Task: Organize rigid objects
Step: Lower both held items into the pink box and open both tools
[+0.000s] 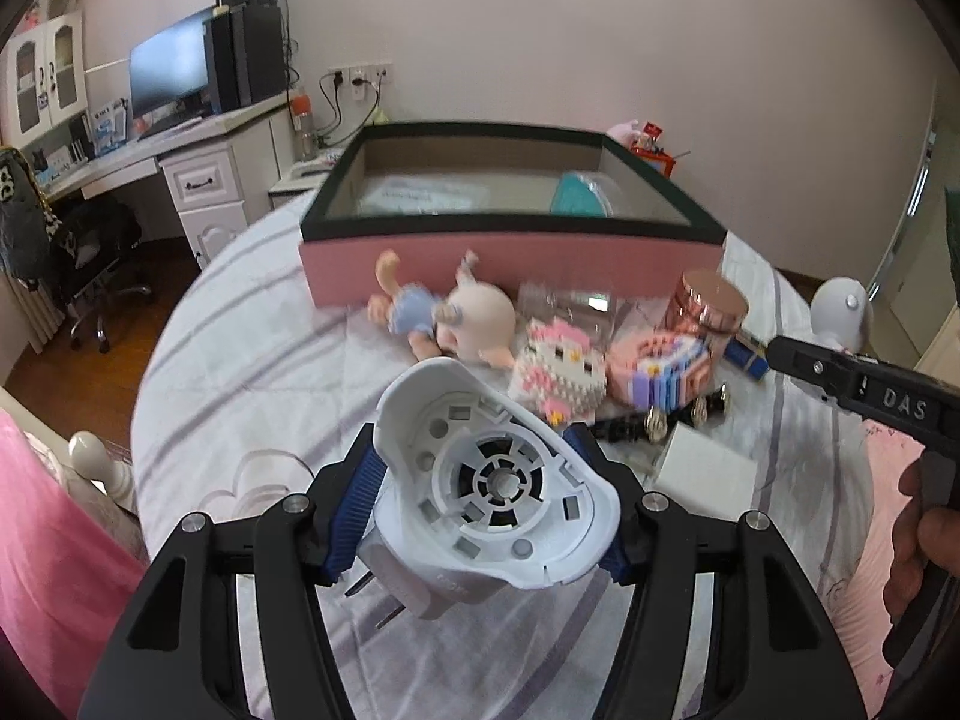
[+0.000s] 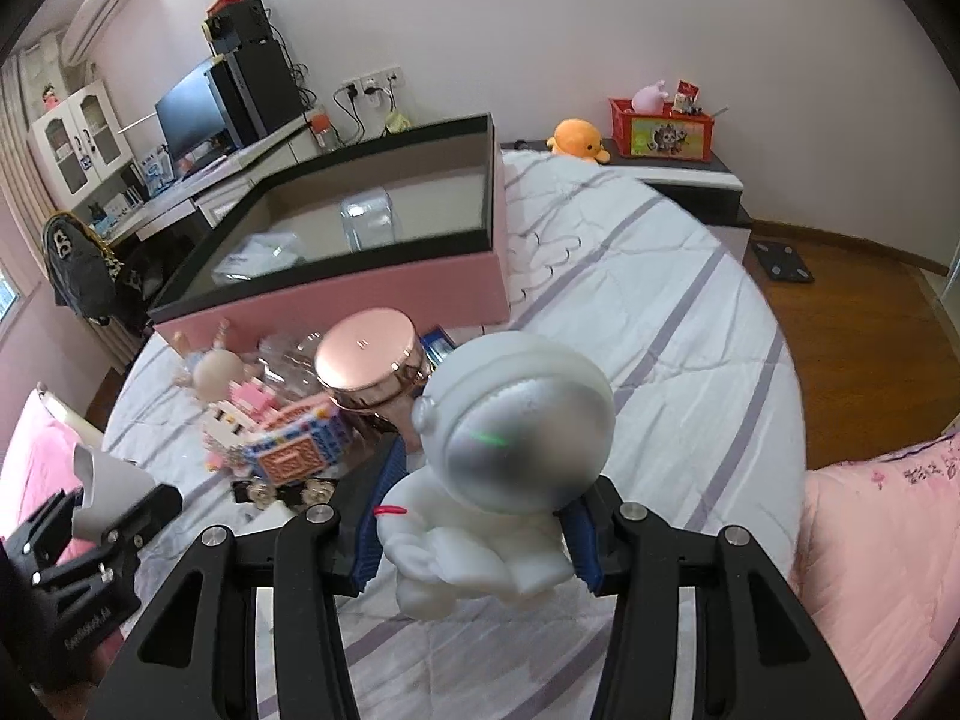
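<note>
My left gripper (image 1: 489, 501) is shut on a white plug-in device (image 1: 498, 486) with a round vented shell and metal prongs, held above the bed. My right gripper (image 2: 480, 525) is shut on a white astronaut figure (image 2: 510, 462) with a silver visor, also held above the bed. The pink storage box (image 1: 510, 267) with a dark rim stands open ahead; it also shows in the right wrist view (image 2: 360, 294). It holds a plastic bag, a teal item (image 1: 579, 195) and a clear container (image 2: 369, 219).
On the striped bedspread (image 1: 252, 360) lie a doll (image 1: 444, 315), a pink brick figure (image 1: 558, 369), a brick block (image 1: 663, 372), a rose-gold lidded jar (image 2: 369, 360), a white box (image 1: 705, 468) and a dark watch. A desk with monitor (image 1: 171, 69) stands at the left.
</note>
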A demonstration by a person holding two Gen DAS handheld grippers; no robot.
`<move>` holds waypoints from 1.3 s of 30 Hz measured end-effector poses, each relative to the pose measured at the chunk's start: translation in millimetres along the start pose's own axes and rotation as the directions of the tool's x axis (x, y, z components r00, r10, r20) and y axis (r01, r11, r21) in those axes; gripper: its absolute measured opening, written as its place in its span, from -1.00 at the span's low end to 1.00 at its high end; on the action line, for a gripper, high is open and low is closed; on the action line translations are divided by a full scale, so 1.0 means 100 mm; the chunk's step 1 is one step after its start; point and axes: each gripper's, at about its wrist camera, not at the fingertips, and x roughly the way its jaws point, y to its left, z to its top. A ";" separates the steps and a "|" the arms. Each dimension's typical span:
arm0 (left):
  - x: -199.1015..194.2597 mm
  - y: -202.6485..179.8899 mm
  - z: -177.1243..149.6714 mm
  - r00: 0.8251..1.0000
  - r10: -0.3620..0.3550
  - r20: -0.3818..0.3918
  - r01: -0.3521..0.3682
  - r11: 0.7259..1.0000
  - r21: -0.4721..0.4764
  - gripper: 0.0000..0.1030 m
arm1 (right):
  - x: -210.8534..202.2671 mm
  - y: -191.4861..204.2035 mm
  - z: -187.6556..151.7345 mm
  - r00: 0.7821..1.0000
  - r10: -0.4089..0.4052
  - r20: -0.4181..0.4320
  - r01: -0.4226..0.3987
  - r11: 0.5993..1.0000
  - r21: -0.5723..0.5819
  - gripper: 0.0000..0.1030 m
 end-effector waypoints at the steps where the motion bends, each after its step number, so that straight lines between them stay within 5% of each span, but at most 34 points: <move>1: -0.02 0.01 0.03 1.000 0.001 0.008 -0.001 1.000 0.001 0.20 | -0.02 0.00 0.01 1.000 0.007 0.003 -0.007 1.000 0.001 -0.04; 11: -0.13 0.14 0.42 0.997 -0.018 0.069 0.018 1.000 -0.002 0.20 | -0.24 0.18 0.25 0.995 0.086 0.048 -0.084 0.996 -0.039 -0.04; 19: -0.01 0.19 1.07 0.991 -0.027 0.132 0.024 1.000 0.020 0.20 | -0.15 0.43 0.89 0.984 0.153 0.087 -0.142 0.982 -0.123 -0.03; 29: 1.04 0.28 2.03 0.998 0.002 0.069 -0.003 1.000 0.020 0.20 | 0.89 0.52 1.79 0.987 0.158 -0.019 -0.159 0.981 -0.110 -0.03; 39: 1.83 0.28 2.23 0.999 0.016 -0.034 -0.014 0.999 0.038 0.05 | 1.62 0.41 1.94 0.984 0.110 -0.138 -0.123 0.988 -0.090 -0.03</move>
